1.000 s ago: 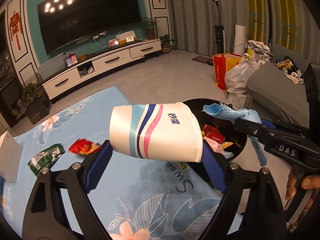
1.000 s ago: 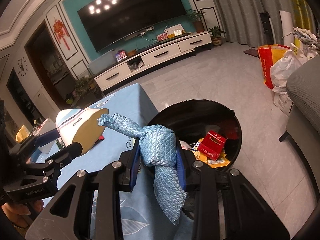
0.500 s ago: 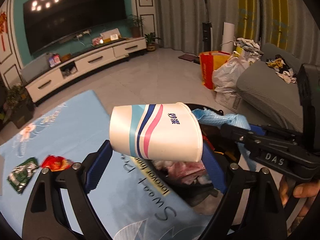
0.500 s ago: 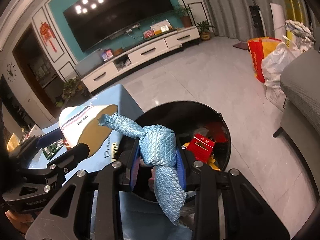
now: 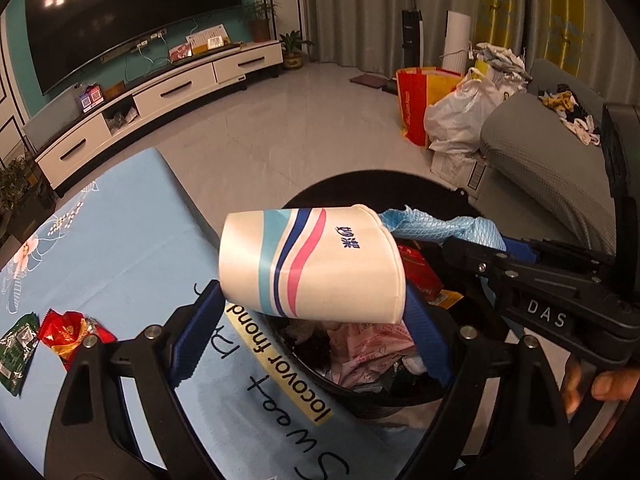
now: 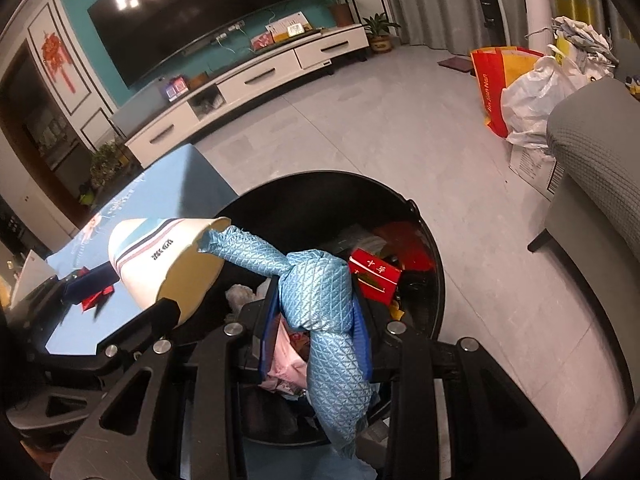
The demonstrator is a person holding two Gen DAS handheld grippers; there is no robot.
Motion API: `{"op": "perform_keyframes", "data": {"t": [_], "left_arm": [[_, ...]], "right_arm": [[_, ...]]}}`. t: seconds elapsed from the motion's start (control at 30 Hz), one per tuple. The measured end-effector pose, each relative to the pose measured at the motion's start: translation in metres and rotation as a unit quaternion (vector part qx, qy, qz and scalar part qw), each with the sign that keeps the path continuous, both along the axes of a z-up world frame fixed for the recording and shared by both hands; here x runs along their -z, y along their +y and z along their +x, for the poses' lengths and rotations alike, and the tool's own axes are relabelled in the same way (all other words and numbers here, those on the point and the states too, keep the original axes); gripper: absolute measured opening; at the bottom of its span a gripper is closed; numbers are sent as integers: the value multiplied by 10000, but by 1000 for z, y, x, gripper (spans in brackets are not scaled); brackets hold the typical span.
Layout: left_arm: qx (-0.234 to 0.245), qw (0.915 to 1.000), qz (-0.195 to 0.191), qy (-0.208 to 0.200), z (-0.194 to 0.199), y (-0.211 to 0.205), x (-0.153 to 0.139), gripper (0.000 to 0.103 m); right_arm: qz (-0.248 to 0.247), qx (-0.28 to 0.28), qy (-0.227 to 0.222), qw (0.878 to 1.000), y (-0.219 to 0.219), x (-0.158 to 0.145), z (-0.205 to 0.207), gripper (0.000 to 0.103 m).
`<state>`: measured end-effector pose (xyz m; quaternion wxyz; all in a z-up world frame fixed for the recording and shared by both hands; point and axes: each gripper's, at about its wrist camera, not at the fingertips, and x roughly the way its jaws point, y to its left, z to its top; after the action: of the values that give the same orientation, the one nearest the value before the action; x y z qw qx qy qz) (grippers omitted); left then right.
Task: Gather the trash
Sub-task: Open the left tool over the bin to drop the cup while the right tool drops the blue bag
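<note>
Over the black bin (image 5: 400, 404), each hand-held gripper grips trash: left cup (image 5: 308, 266), right cloth (image 6: 320, 292).

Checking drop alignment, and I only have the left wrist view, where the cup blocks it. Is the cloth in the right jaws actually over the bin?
Observer: Yes. In the right wrist view the blue cloth, clamped in the right gripper, hangs over the black bin opening.
Operator: Cup empty?
Observer: The paper cup turns its mouth to that camera. The inside is bare tan, with nothing seen in it.
Operator: Cloth loose?
Observer: It is knotted at the jaws, and a tail hangs below them.
</note>
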<state>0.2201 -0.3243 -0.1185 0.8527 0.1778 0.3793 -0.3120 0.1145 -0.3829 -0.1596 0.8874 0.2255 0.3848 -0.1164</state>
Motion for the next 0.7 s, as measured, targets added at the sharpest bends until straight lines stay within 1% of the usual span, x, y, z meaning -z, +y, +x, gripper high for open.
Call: {"op": "perform_keyframes", "data": {"t": [0.27, 0.37, 0.4, 0.43, 0.53, 0.57, 0.63, 0.7], "left_arm": [[-17, 10000, 60, -7, 4, -7, 3, 88], [-20, 10000, 59, -6, 3, -7, 2, 88], [-28, 10000, 66, -15, 3, -7, 2, 88], [-26, 10000, 67, -23, 2, -7, 2, 88], [-21, 10000, 48, -27, 1, -5, 0, 89], [-21, 10000, 37, -40, 0, -5, -1, 91], [-11, 10000, 0, -77, -3, -3, -4, 93], [-26, 9999, -31, -130, -6, -1, -9, 95]], "right_arm": [[10, 69, 105, 9999, -5, 6, 6, 34], [32, 106, 75, 9999, -5, 4, 5, 35], [17, 120, 69, 9999, -5, 3, 4, 38], [-3, 149, 63, 9999, -6, 2, 3, 43], [-11, 184, -12, 9998, -8, -2, -1, 47], [-16, 203, -52, 9998, -8, -4, -3, 48], [-22, 243, -125, 9996, -9, -9, -7, 54], [-38, 275, -184, 9994, -10, -12, -11, 58]]}}
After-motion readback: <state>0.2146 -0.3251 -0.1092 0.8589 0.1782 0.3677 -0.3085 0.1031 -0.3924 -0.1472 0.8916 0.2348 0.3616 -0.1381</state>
